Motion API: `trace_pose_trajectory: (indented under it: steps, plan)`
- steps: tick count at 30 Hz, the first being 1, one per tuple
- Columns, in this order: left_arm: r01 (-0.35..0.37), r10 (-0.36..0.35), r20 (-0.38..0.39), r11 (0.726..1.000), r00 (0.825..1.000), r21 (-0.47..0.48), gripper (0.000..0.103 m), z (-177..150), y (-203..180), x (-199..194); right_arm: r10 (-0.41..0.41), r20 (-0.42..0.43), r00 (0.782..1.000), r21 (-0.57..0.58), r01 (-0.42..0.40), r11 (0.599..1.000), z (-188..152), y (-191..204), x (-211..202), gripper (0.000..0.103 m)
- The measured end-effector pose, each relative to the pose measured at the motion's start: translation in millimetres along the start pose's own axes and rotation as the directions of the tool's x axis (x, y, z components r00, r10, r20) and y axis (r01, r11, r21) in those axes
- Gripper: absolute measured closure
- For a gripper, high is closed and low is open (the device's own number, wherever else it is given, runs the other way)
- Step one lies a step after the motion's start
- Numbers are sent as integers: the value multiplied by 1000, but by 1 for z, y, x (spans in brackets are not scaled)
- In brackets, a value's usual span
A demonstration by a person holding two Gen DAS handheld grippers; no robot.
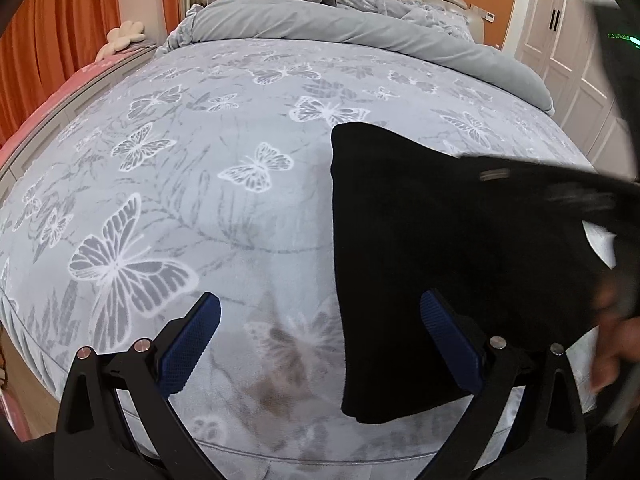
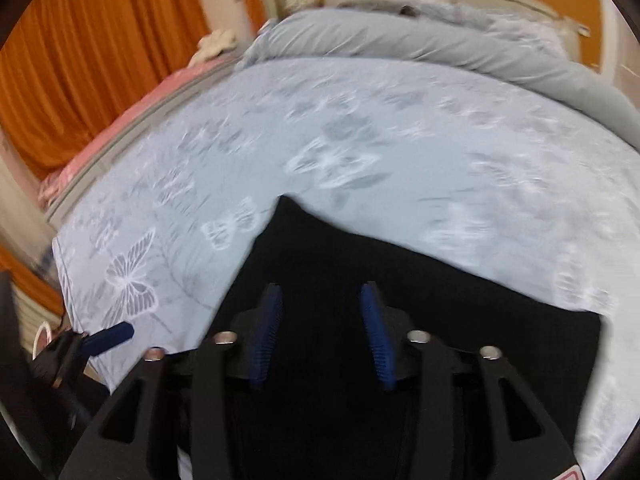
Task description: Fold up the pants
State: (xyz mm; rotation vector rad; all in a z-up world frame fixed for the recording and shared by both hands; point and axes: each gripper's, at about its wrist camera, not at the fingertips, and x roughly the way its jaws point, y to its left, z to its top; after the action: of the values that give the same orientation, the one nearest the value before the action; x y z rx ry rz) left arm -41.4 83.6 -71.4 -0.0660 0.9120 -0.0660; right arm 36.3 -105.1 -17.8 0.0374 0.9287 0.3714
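The folded black pants (image 1: 420,240) are lying on the bed (image 1: 200,200), under and ahead of the right hand-held gripper (image 2: 321,334), whose jaws are standing partly apart, gripping nothing. The left hand-held gripper (image 1: 320,344) is gaping wide and empty, the pants' edge reaching between its fingers.

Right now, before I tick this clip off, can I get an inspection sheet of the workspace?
Surface: bed with butterfly-print cover, flat.
Job's things: black pants lying folded on the cover, near edge overhanging the bed's edge.
Clutter: rumpled grey duvet at the headboard end.
Grippers: left gripper open, holding nothing; right gripper open above the pants, nothing visibly pinched.
Cables: nothing seen.
Surroundings: orange curtains, white wardrobe.
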Motion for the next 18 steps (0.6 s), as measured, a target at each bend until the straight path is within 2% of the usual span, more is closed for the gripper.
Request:
trace_pose_trajectory:
  steps: [3,5,7,9,11,12,13,14,15,16,18]
  plan:
    - [46,-46,-11,999,999,-16,5,-1,5,0,-79,26,996,116,76,990,-27,-53,-39,48]
    - [73,-74,-26,997,997,-37,5,-2,8,1,-137,6,990,194,134,972,-51,-85,-57,47]
    - [102,-105,-47,993,993,-60,5,-4,10,5,-190,-33,981,285,191,939,-84,-118,-73,39]
    - [155,-162,-79,984,984,-93,5,-7,10,9,-181,-62,981,341,191,920,-106,-135,-78,39]
    - [213,-227,-116,970,967,-120,5,-10,4,15,-128,-74,989,376,146,915,-128,-143,-78,39]
    - [231,-248,-134,965,959,-127,5,-11,0,19,-114,-73,991,373,133,918,-132,-143,-76,44]
    - [237,-255,-146,963,956,-129,5,-12,-3,22,-96,-73,993,352,116,929,-135,-140,-72,67]
    - [252,-270,-153,960,951,-123,6,-13,-10,25,-81,-79,994,333,103,937,-135,-137,-68,70]
    - [260,-275,-152,959,949,-111,12,-12,-15,26,-106,-70,992,305,122,944,-134,-133,-71,76]
    - [269,-279,-135,959,951,-88,22,-11,-21,22,-111,-49,993,295,120,948,-134,-130,-77,89]
    - [266,-270,-102,963,957,-51,20,-10,-26,13,-63,21,998,319,53,946,-134,-129,-97,91]
